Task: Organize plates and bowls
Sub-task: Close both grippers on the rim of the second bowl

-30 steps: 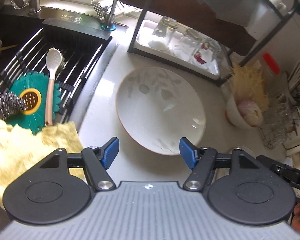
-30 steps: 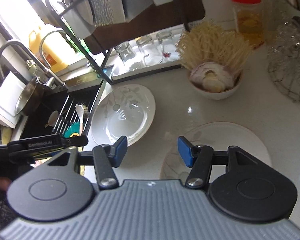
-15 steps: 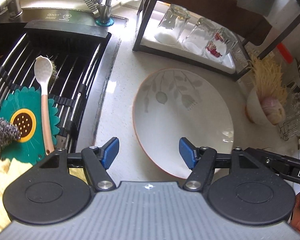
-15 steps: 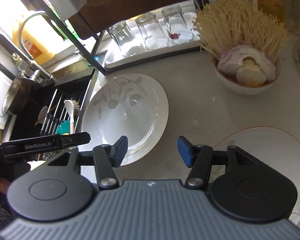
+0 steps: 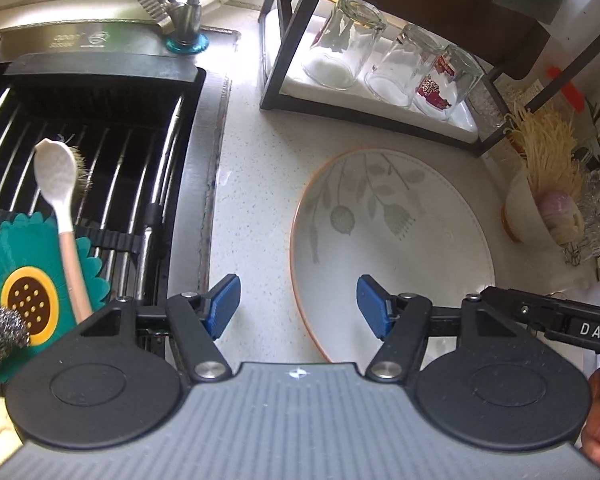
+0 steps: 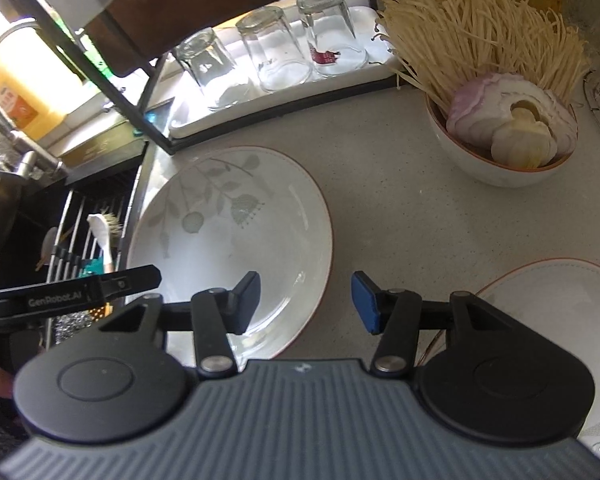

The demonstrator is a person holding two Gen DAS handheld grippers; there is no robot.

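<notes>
A white deep plate with a leaf pattern and an orange rim [image 5: 396,240] lies on the counter beside the sink; it also shows in the right wrist view [image 6: 228,248]. My left gripper [image 5: 298,304] is open and empty, straddling the plate's near left rim. My right gripper [image 6: 305,302] is open and empty, straddling the plate's near right rim. A second white plate [image 6: 548,304] lies at the right, partly hidden by my right gripper. A white bowl [image 6: 496,160] holds onion and garlic.
A black sink rack [image 5: 112,152] at the left holds a spoon [image 5: 60,200] and a teal flower mat [image 5: 32,276]. A black-framed shelf holds three upturned glasses [image 5: 388,60] on a white tray. Enoki mushrooms [image 6: 480,28] stand behind the bowl.
Both grippers have moved in closer to the leaf-pattern plate. The left wrist view has shifted right and the plate now lies under both grippers' fingers. Both stay open.
</notes>
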